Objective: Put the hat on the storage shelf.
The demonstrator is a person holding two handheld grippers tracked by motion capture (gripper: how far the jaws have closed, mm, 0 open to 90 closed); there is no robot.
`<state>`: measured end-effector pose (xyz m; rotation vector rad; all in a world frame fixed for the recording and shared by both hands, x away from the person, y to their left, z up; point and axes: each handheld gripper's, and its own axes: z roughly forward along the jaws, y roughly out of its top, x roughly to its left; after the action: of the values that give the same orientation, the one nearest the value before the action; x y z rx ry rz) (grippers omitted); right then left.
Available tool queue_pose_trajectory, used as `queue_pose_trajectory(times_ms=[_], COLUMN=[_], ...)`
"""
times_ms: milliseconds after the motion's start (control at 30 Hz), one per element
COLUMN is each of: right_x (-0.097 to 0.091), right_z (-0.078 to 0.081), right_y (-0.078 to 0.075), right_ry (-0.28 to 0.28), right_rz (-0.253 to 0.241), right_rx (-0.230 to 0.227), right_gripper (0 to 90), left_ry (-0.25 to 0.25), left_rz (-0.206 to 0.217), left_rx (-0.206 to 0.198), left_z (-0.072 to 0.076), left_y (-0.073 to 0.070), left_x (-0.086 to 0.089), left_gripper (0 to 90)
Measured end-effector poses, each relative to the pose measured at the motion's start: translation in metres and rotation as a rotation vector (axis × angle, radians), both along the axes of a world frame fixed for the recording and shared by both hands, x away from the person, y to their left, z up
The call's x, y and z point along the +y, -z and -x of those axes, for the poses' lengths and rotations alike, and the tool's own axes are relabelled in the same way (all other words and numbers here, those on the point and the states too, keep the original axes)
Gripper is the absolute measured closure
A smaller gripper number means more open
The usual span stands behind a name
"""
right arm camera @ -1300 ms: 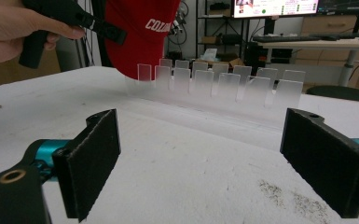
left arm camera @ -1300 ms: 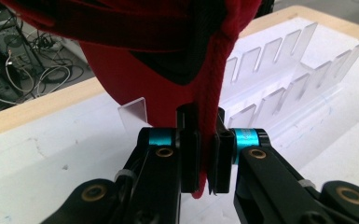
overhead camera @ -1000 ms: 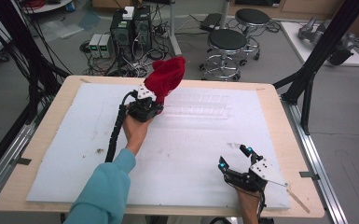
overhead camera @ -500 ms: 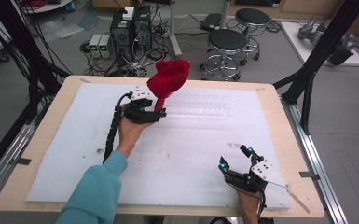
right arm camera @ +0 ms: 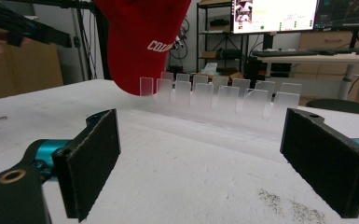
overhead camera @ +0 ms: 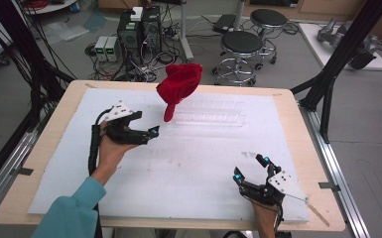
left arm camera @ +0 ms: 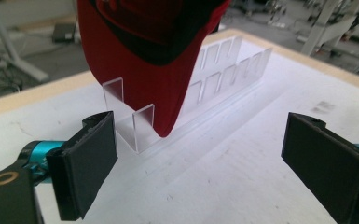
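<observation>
Cap (overhead camera: 179,84) on rack (overhead camera: 213,113) end, grippers clear

a wooden table (overhead camera: 297,124) carries a white sheet (overhead camera: 198,163) with a clear slotted rack (overhead camera: 213,113).

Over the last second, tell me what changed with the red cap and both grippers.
The left gripper let go of the red fabric baseball cap and drew back toward the person; its jaws now stand wide open. The cap now hangs on the clear acrylic slotted rack, brim pointing down. The right gripper stayed open at the near right of the white foam sheet, and the rack did not move.
</observation>
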<state>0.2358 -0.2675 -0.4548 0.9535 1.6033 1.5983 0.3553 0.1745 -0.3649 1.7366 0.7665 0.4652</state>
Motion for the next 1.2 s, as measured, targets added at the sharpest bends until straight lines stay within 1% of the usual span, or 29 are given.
queue_pose_trajectory(times_ms=[33, 67, 100, 133, 233, 333, 367, 433, 467, 500, 567, 600, 633, 700, 733, 767, 867, 900, 933, 967, 1067, 1100, 1133, 1200], right_x=[0.000, 0.000, 0.000, 0.000, 0.000, 0.000, 0.000, 0.001, 0.000, 0.001, 0.001, 0.001, 0.001, 0.001, 0.001, 0.001, 0.001, 0.001, 0.001, 0.001, 0.001, 0.001, 0.001, 0.001], right_z=[0.000, 0.000, 0.000, 0.000, 0.000, 0.000, 0.000, 0.000, 0.001, 0.000, 0.000, 0.000, 0.000, 0.001, 0.001, 0.001, 0.001, 0.001, 0.001, 0.001, 0.001, 0.001, 0.001, 0.001], right_y=[0.000, 0.000, 0.000, 0.000, 0.000, 0.000, 0.000, 0.000, 0.000, 0.000, 0.000, 0.000, 0.000, 0.000, 0.000, 0.000, 0.000, 0.000, 0.000, 0.000, 0.000, 0.000, 0.000, 0.000], right_ry=[0.000, 0.001, 0.001, 0.003, 0.003, 0.004, 0.003, 0.004, 0.004, 0.004, 0.003, 0.002, 0.002, 0.002, 0.002, 0.002, 0.003, 0.001, 0.000, 0.000, 0.001, 0.000, 0.000, 0.002], right_rz=[0.001, 0.003, 0.003, 0.002, 0.003, 0.001, 0.003, -0.001, 0.003, 0.003, 0.004, 0.006, 0.004, 0.004, 0.006, 0.006, 0.006, 0.007, 0.005, 0.004, 0.005, 0.004, 0.004, 0.006], right_rx=[-0.001, -0.005, -0.005, -0.004, -0.005, -0.001, -0.005, -0.004, -0.005, -0.007, -0.009, -0.012, -0.012, -0.013, -0.017, -0.017, -0.018, -0.018, -0.015, -0.014, -0.013, -0.011, -0.011, -0.019], right_gripper=[11.0, 11.0, 11.0, 11.0, 11.0, 11.0, 11.0, 11.0, 11.0, 11.0, 11.0, 11.0, 11.0, 11.0, 11.0, 11.0, 11.0, 11.0, 11.0, 11.0, 11.0, 11.0, 11.0, 11.0], left_ry=[0.000, 0.009, 0.009, 0.009, 0.001, -0.006, -0.002, 0.000, 0.000, -0.004, -0.007, -0.004, -0.005, -0.015, -0.015, -0.026, -0.027, -0.027, -0.027, -0.028, -0.034, -0.042, -0.042, -0.045], left_rz=[0.000, 0.001, 0.001, 0.006, 0.014, 0.040, 0.050, 0.048, 0.048, 0.062, 0.078, 0.096, 0.109, 0.113, 0.113, 0.133, 0.139, 0.139, 0.138, 0.133, 0.138, 0.146, 0.146, 0.156], left_rx=[0.000, -0.024, -0.024, -0.039, -0.064, -0.087, -0.092, -0.101, -0.101, -0.113, -0.145, -0.156, -0.162, -0.166, -0.166, -0.174, -0.183, -0.183, -0.190, -0.193, -0.194, -0.203, -0.203, -0.216], left_z=[0.000, 0.011, 0.011, 0.020, 0.031, 0.041, 0.044, 0.051, 0.051, 0.057, 0.063, 0.066, 0.069, 0.072, 0.072, 0.077, 0.082, 0.082, 0.084, 0.084, 0.085, 0.086, 0.086, 0.088], left_y=[0.000, 0.002, 0.002, 0.006, 0.014, 0.022, 0.026, 0.032, 0.032, 0.039, 0.047, 0.050, 0.054, 0.060, 0.060, 0.066, 0.072, 0.072, 0.076, 0.078, 0.083, 0.086, 0.086, 0.087], left_x=[0.000, 0.012, 0.012, 0.025, 0.045, 0.063, 0.068, 0.077, 0.077, 0.086, 0.093, 0.097, 0.100, 0.104, 0.104, 0.108, 0.111, 0.111, 0.113, 0.114, 0.115, 0.115, 0.115, 0.116], left_gripper=[10.9, 10.9, 10.9, 11.0, 11.0, 11.1, 11.2, 11.2, 11.2, 11.2, 11.2, 11.2, 11.3, 11.7, 11.7, 11.7, 11.7, 11.8, 11.9, 11.9, 11.9, 11.9, 12.1, 12.6])
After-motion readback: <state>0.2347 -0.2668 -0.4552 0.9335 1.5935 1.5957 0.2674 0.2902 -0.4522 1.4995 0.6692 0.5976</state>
